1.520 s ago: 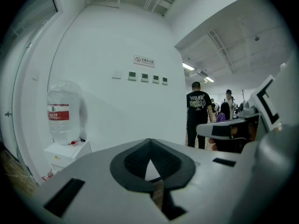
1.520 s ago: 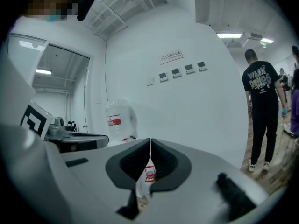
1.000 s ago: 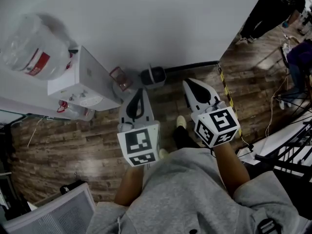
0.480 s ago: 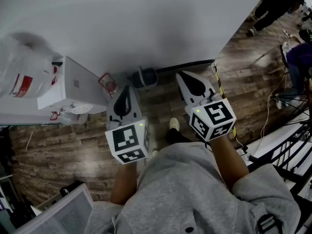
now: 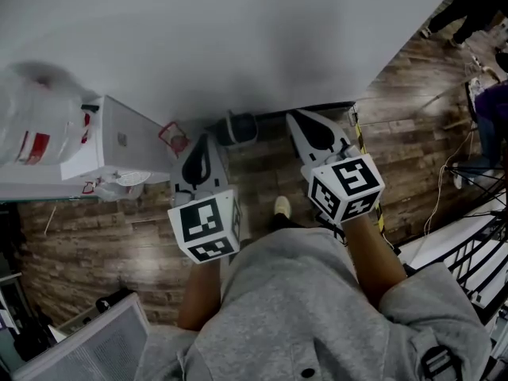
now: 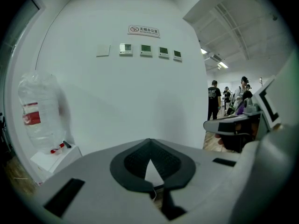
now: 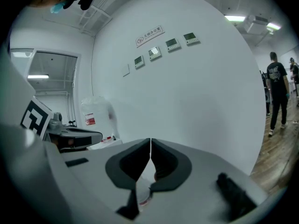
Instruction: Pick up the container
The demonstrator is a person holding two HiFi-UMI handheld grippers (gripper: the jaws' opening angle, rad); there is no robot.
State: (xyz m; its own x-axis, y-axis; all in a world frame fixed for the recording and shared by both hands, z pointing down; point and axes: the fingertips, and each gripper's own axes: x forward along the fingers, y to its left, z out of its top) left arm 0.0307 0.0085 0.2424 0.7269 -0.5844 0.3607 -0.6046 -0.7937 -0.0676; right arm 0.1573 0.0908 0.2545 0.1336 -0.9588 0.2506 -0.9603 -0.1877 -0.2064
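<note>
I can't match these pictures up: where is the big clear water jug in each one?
Head view: jug at far left, on a white dispenser.
Left gripper view: jug at left edge, mid-height.
Right gripper view: jug left of centre, small.
Shared landmark: the dispenser under it.

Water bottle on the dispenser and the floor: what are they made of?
Water bottle: likely clear plastic, translucent and glossy, red label. Floor: wood-look planks, brown with grain and seams; real wood or laminate is unclear.
</note>
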